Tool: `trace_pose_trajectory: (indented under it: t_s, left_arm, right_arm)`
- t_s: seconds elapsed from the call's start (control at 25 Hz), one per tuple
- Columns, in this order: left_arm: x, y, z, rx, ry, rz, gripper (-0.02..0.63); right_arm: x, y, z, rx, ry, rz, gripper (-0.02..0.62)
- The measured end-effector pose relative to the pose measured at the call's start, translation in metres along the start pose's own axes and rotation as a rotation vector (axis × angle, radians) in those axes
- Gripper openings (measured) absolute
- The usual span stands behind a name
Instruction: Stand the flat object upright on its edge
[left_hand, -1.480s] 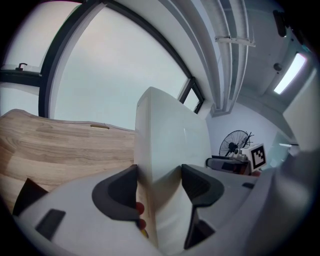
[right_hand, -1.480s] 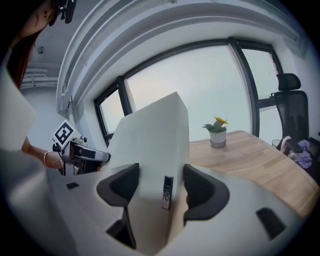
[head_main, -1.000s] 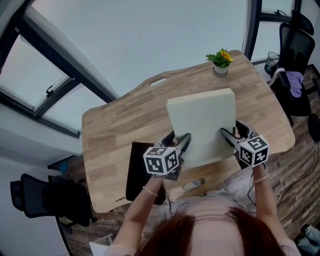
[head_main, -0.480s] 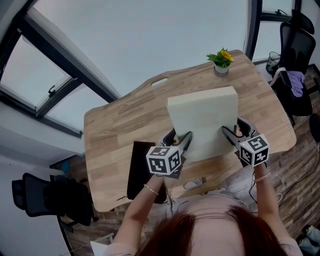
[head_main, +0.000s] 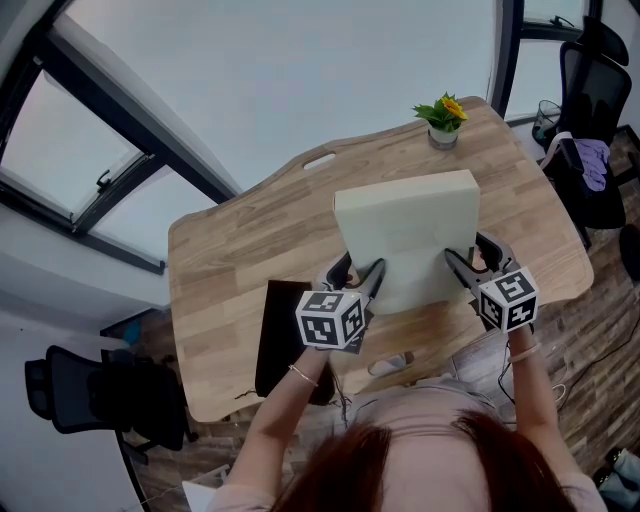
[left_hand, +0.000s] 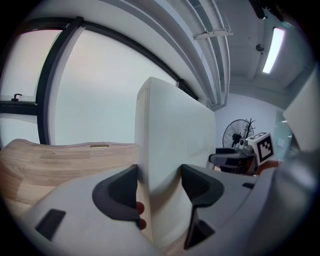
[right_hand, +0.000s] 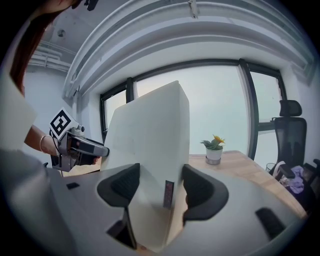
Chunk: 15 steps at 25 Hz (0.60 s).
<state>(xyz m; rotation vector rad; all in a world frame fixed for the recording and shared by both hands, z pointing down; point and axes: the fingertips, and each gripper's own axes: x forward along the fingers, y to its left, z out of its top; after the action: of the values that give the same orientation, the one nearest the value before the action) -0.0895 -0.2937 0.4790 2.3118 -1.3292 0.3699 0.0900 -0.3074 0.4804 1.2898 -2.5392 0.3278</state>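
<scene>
**Condition now.** The pale foam slab (head_main: 405, 235) stands over the table (head_main: 240, 250), on the person's side of the potted plant (head_main: 441, 122) and well apart from it. Its broad face leans back toward the plant.

**Grip.**
- The left gripper (head_main: 357, 276) is clamped on the slab's side edge farther from the plant. Its own view shows one pad pressed to each face.
- The right gripper (head_main: 472, 258) is clamped the same way on the side edge nearer the plant. Its jaws stand wide only because the slab is thick, and no gap shows at either pad.

**Change noted.** Compared with a second ago, the slab looks shorter from the head view. Its near, lower edge has drawn in toward the plant, and its top edge sits a little closer to the plant as well. Both grippers have barely shifted place, though each cube has rolled slightly. I read this as the slab being tipped a little steeper.

**Bearing on the task.** The raising appears well advanced but not finished, since the slab leans and rests on both grips. The views do not settle whether the lower edge sits squarely on the table. Letting go at this point would probably allow it to fall back flat.
</scene>
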Motion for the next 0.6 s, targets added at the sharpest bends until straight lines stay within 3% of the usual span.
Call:
trace_pose_trajectory:
  t_s: [0.6]
  left_arm:
    - [0.004,0.003,0.0044,0.063,-0.035,0.024,0.272]
  right_arm:
    - [0.0029,-0.002,0.0033,-0.056,-0.014,-0.04,0.268]
